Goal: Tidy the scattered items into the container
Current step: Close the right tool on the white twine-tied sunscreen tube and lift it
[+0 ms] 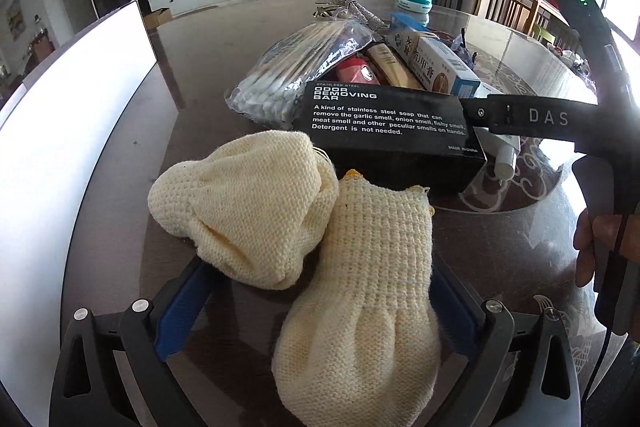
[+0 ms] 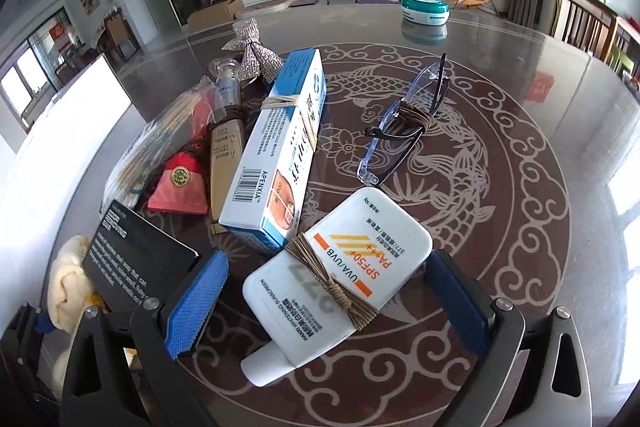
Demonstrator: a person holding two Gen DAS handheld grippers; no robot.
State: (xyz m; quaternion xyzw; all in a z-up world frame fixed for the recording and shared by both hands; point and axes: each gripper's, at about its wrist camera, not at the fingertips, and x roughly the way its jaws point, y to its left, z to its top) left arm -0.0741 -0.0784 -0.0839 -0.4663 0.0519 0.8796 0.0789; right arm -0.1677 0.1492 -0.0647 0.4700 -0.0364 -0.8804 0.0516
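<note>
My left gripper (image 1: 316, 307) is open, its blue pads either side of a cream knitted mitt (image 1: 360, 307) lying on the dark table; a second cream mitt (image 1: 248, 203) lies beside it. Beyond sits a black odor-removing-bar box (image 1: 392, 131). My right gripper (image 2: 328, 299) is open around a white sunscreen tube (image 2: 340, 279) wrapped in twine, without pressing it. The right gripper also shows in the left wrist view (image 1: 528, 119) beside the black box. A white container (image 1: 60, 131) stands at the left.
A pile lies on the table: cotton swabs bag (image 1: 296, 67), blue-white medicine box (image 2: 280, 151), red pouch (image 2: 180, 187), beige tube (image 2: 226, 163), small bottle (image 2: 228, 83), glitter bow (image 2: 256, 55). Safety glasses (image 2: 404, 127) and a teal round case (image 2: 425, 9) lie farther out.
</note>
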